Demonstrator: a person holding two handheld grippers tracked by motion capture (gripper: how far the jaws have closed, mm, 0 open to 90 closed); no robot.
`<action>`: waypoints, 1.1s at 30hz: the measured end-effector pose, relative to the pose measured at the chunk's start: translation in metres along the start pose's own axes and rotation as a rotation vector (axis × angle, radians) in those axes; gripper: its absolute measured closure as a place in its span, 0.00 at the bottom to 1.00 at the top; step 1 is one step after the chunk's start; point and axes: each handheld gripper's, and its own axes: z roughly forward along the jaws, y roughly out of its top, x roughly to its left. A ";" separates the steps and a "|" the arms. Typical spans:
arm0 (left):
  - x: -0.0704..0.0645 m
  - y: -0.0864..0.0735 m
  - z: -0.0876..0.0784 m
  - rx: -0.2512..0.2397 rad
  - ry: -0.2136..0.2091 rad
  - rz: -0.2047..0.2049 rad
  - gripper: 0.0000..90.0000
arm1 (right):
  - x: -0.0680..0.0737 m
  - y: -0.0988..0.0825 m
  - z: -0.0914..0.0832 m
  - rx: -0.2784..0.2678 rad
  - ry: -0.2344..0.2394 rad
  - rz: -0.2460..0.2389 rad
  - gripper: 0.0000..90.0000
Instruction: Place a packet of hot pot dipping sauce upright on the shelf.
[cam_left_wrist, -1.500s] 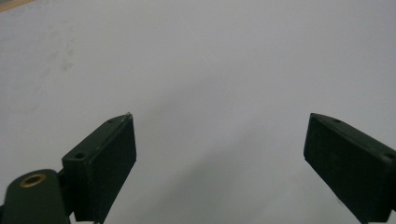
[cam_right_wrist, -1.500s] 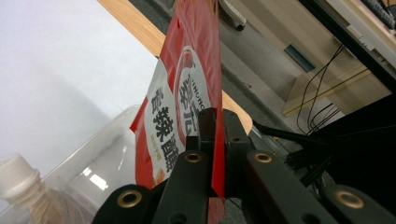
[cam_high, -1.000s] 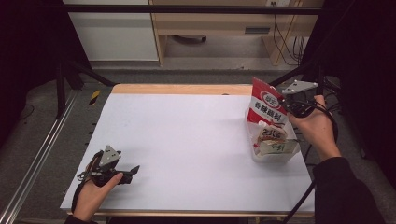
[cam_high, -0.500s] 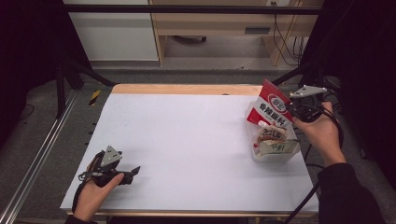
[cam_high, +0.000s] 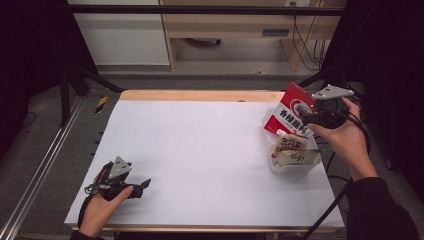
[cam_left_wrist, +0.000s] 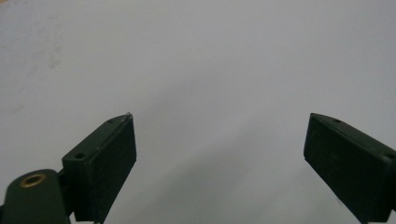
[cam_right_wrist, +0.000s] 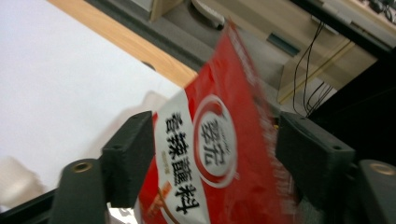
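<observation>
While its jaws have just been opening, the right gripper (cam_high: 311, 119) hovers at the far right of the table, its two black jaws now standing apart on either side of a red-and-white sachet (cam_high: 291, 110). In the right gripper view the sachet (cam_right_wrist: 212, 154) stands tilted between the jaws, its left edge close against the left jaw while a clear gap separates it from the right jaw; motion blur smears its right edge, so whether the left pad touches it cannot be told. Seen from the high view, the sachet leans over the far rim of a clear plastic tub (cam_high: 295, 168) that sits near the table's right edge and holds other small packets (cam_high: 290, 150). The person's right hand (cam_high: 345, 137) wraps the gripper body, a dark sleeve trailing to the bottom right corner.

At the near left corner, the left gripper (cam_high: 145, 184) rests low over the white table (cam_high: 200, 150) in the person's left hand (cam_high: 102, 205). The left gripper view shows its jaws spread wide, with only the bare white surface between them. The two grippers lie well apart, on opposite sides of the table.
</observation>
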 end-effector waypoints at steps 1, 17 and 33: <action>0.000 0.000 0.000 -0.001 -0.001 0.001 0.10 | 0.003 0.004 -0.004 -0.011 -0.002 -0.003 0.28; 0.001 -0.001 -0.001 -0.010 -0.002 -0.001 0.10 | 0.110 0.032 -0.033 -0.104 0.191 -0.103 0.20; 0.004 -0.002 -0.002 -0.013 0.003 -0.003 0.08 | 0.189 -0.007 -0.016 -0.090 0.329 -0.008 0.13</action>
